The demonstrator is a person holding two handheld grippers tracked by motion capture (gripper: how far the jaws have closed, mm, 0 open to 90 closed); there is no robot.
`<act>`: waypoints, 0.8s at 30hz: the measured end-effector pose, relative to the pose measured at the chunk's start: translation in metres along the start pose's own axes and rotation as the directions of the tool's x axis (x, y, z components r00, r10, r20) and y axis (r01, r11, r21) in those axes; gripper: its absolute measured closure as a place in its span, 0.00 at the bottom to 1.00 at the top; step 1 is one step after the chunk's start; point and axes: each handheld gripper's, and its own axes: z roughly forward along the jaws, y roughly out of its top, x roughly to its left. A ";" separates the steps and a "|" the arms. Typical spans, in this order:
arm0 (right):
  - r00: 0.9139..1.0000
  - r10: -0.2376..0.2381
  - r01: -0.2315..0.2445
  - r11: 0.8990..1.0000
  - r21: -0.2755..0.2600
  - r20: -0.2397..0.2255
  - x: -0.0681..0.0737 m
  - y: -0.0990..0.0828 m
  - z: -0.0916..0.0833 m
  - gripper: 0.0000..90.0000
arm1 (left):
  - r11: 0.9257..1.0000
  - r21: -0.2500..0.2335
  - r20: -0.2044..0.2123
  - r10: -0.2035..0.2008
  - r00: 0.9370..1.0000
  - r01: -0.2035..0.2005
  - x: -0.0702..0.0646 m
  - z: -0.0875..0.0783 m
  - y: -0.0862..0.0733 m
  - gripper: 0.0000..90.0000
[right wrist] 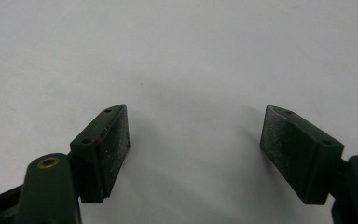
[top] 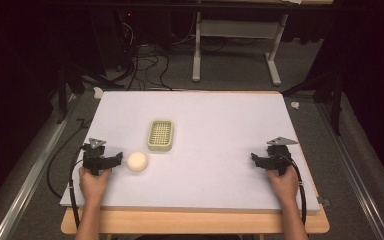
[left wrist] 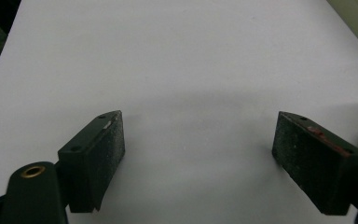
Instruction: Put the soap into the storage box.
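Work in hand: judged a pick-up of the pale round ball (top: 137,162), likely for the slotted green tray (top: 160,135) just beyond it.
Risk 1: ball looks free to roll on the flat counter (top: 220,130); a jaw nudging it off-centre could send it right or toward the near edge.
Risk 2: the jaws may not straddle the ball as they stand; closing then would pinch its edge and squirt it out.
Risk 3: tray sits near the ball, far side; a wide sweep could knock it.
Left gripper (top: 116,160): jaws apart, nothing between them; bare counter in the left gripper view.
Right gripper (top: 255,159): jaws released, nothing held, well apart from ball.
Ball vs jaws: just right of the left jaw tips in the high view; contact cannot be told.
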 end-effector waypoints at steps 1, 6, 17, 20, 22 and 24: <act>1.000 0.000 0.000 1.000 0.000 0.000 0.000 0.000 0.000 0.27 | 1.000 0.000 0.000 -0.001 1.000 0.001 0.000 0.000 0.000 0.19; 1.000 0.000 0.000 1.000 0.000 0.000 0.000 0.000 0.000 0.27 | 1.000 0.001 0.002 -0.003 1.000 0.003 0.000 0.000 0.000 0.19; 1.000 0.002 -0.002 1.000 0.000 0.000 0.000 0.000 0.000 0.27 | 1.000 0.001 0.002 -0.002 1.000 0.002 0.000 0.000 0.000 0.19; 1.000 0.002 -0.002 1.000 0.000 0.000 0.000 0.000 0.000 0.27 | 1.000 0.003 0.004 -0.003 1.000 0.003 0.000 0.000 0.000 0.19; 1.000 0.002 -0.002 1.000 0.000 0.000 0.000 0.000 0.000 0.27 | 1.000 0.004 0.004 -0.003 1.000 0.003 0.001 0.000 0.000 0.19; 1.000 0.001 -0.001 1.000 0.000 0.000 0.000 0.000 0.000 0.27 | 1.000 0.009 0.006 -0.003 1.000 0.003 0.001 0.000 0.001 0.19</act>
